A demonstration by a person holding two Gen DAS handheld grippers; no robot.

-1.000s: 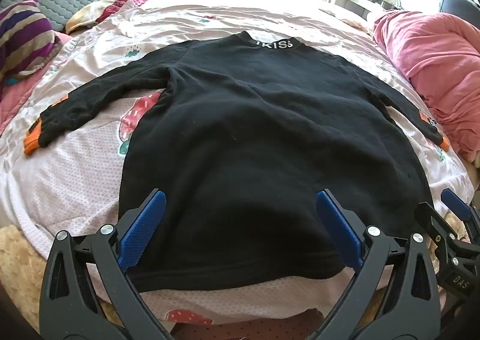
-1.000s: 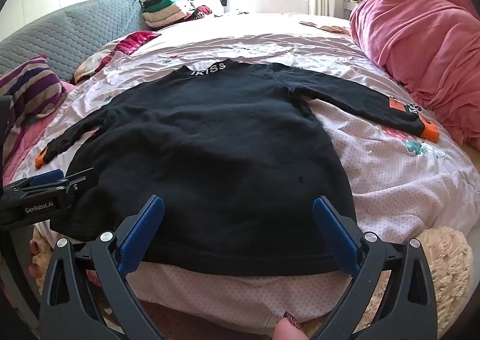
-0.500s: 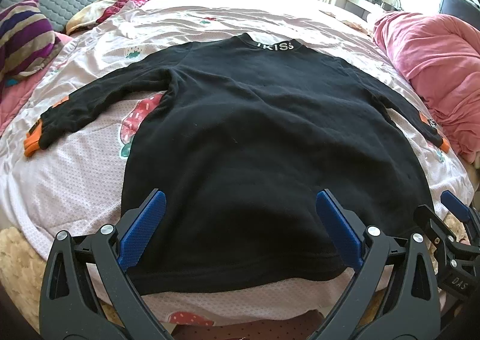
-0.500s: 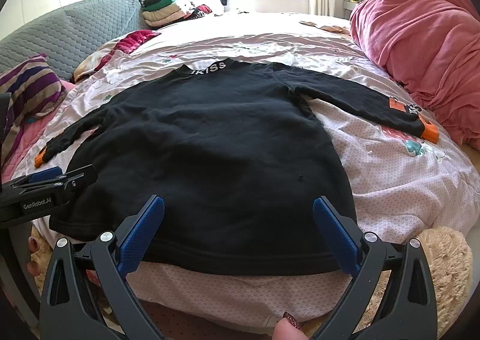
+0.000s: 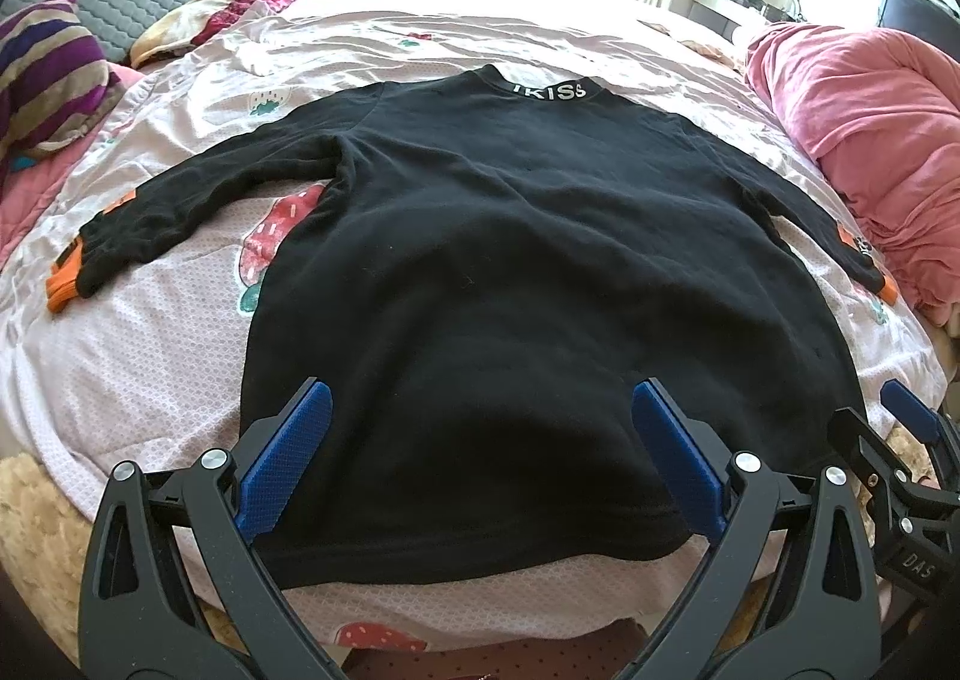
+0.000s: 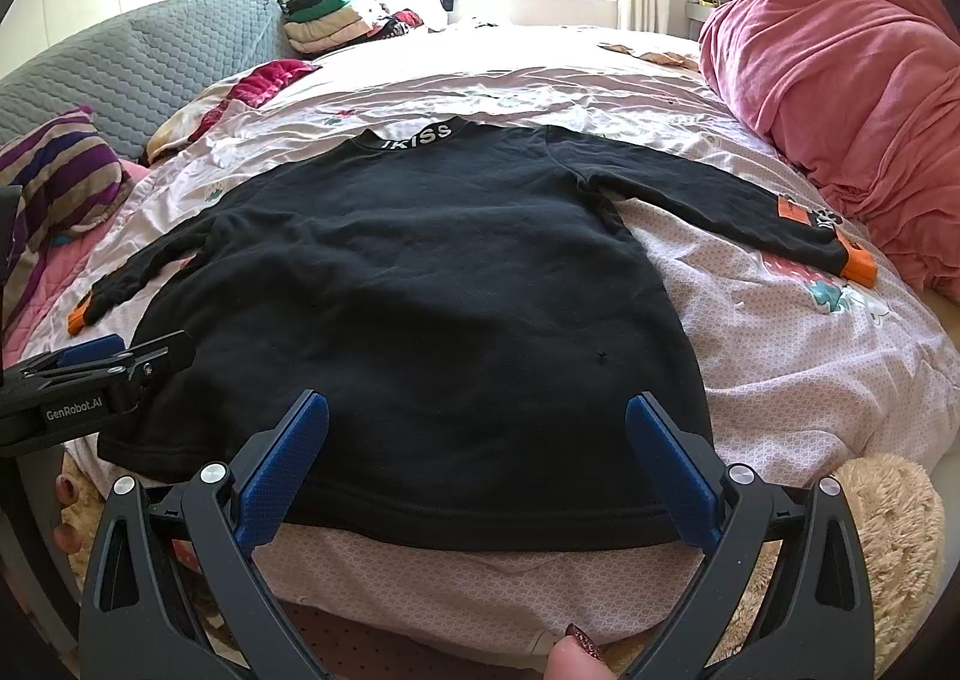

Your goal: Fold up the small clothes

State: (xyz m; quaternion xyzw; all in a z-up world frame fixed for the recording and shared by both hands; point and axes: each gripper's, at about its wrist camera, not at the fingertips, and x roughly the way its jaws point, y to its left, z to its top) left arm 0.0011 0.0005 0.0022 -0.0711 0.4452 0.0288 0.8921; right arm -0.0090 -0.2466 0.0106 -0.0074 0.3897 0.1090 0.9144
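A black long-sleeved sweater (image 5: 528, 272) (image 6: 432, 290) lies flat on the pink bedspread (image 5: 132, 356), collar at the far end, both sleeves spread out with orange cuffs (image 5: 63, 284) (image 6: 858, 266). My left gripper (image 5: 480, 440) hovers open just above the hem, nothing between its blue pads (image 5: 288, 452). My right gripper (image 6: 477, 452) is likewise open over the hem's right part, its blue pads (image 6: 672, 470) apart. Each gripper shows at the edge of the other's view: the right one (image 5: 900, 428) and the left one (image 6: 114, 362).
A pink duvet (image 6: 840, 98) is heaped on the bed's right side. A striped pillow (image 5: 48, 74) and grey headboard (image 6: 150, 74) stand at the left, folded clothes (image 6: 336, 20) at the back. A beige plush item (image 6: 888, 524) sits at the near edge. A fingertip (image 6: 579, 656) shows below.
Both grippers have stayed open above the hem. The views have barely shifted; the sweater lies as before.
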